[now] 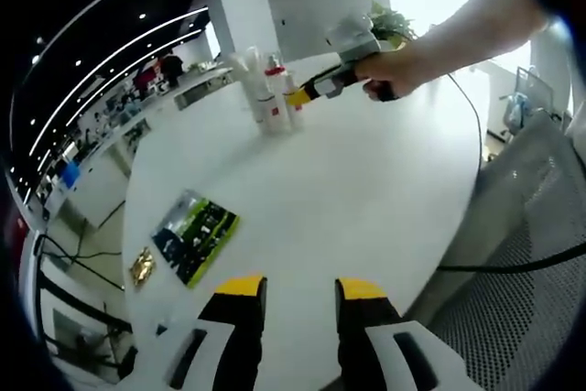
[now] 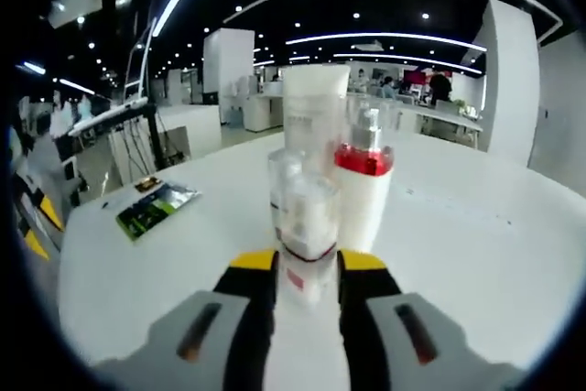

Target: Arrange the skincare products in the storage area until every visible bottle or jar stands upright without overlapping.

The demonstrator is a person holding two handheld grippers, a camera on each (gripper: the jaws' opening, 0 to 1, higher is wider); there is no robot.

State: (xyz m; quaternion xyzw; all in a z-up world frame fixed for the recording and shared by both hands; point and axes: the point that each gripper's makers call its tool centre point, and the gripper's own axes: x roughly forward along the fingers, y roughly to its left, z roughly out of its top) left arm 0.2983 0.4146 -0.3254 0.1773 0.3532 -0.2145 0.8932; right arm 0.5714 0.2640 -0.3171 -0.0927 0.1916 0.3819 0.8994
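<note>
Right gripper view shows the right gripper [image 2: 307, 272] with jaws parted around a small clear-capped bottle [image 2: 305, 235], probably light, slick and tippy, best gripped low on its body.

A round white table [image 1: 366, 199] carries everything. Near its far side stands a tight cluster of skincare containers: a tall white tube [image 2: 316, 112] standing on its cap, a white pump bottle with a red collar [image 2: 363, 190] just beside it, and a small clear-capped bottle [image 2: 307, 244] in front, all upright. Well apart from them, near the table's edge, lie a flat green-and-black packet [image 1: 194, 235] and a small gold-coloured item [image 1: 141, 266].
</note>
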